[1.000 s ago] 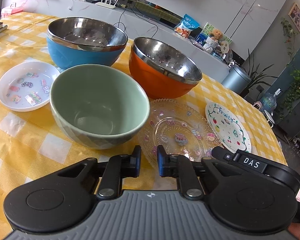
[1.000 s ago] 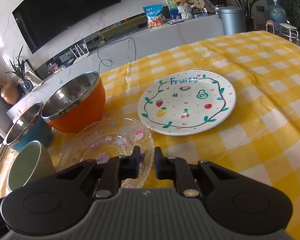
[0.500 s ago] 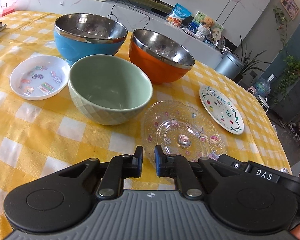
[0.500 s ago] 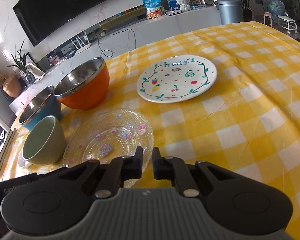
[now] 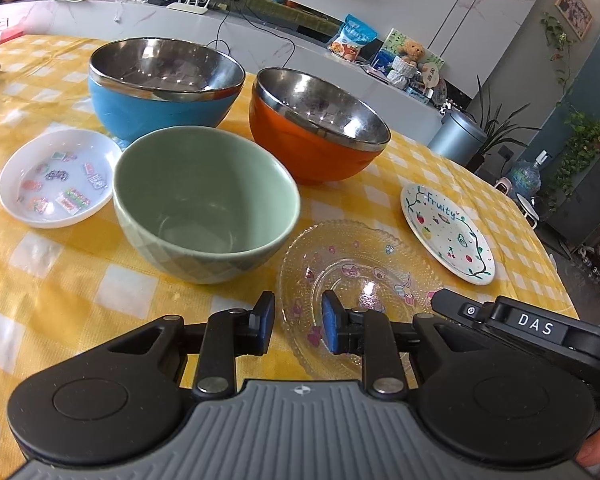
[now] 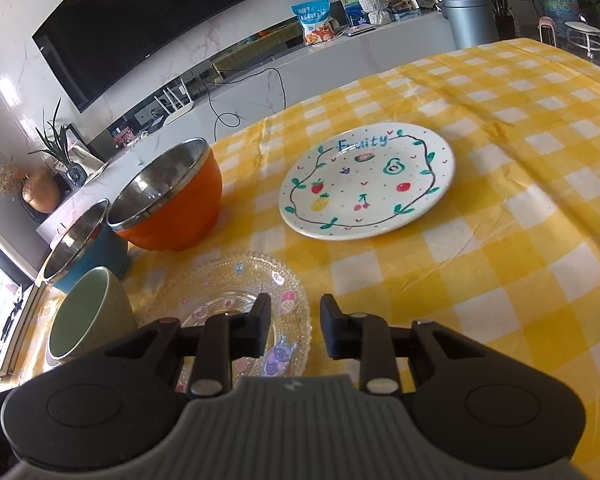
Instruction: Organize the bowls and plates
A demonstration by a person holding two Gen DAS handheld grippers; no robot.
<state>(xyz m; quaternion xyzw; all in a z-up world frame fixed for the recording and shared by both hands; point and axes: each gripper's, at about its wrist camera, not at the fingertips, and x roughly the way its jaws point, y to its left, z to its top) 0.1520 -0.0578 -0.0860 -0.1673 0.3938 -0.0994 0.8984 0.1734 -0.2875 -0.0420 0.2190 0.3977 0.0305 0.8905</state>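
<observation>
On the yellow checked tablecloth (image 5: pixel 60 280) stand a blue steel bowl (image 5: pixel 160 92), an orange steel bowl (image 5: pixel 316 128) and a green ceramic bowl (image 5: pixel 204 208). A small white plate with stickers (image 5: pixel 56 178) lies at the left. A clear glass plate (image 5: pixel 360 280) lies in front, and a white "Fruity" plate (image 5: pixel 448 232) to the right. My left gripper (image 5: pixel 298 328) is slightly open and empty, over the glass plate's near left rim. My right gripper (image 6: pixel 294 330) is slightly open and empty, at the glass plate's (image 6: pixel 236 296) right rim, with the Fruity plate (image 6: pixel 368 188) ahead.
The orange bowl (image 6: pixel 172 204), blue bowl (image 6: pixel 88 248) and green bowl (image 6: pixel 88 316) line up at the left of the right wrist view. A white counter (image 5: pixel 260 28) with a router, snack bag and toys runs behind the table. The table's edge falls off at the right.
Both grippers' jaws have parted from nearly shut to a small gap. Both views have drawn closer to the glass plate.
</observation>
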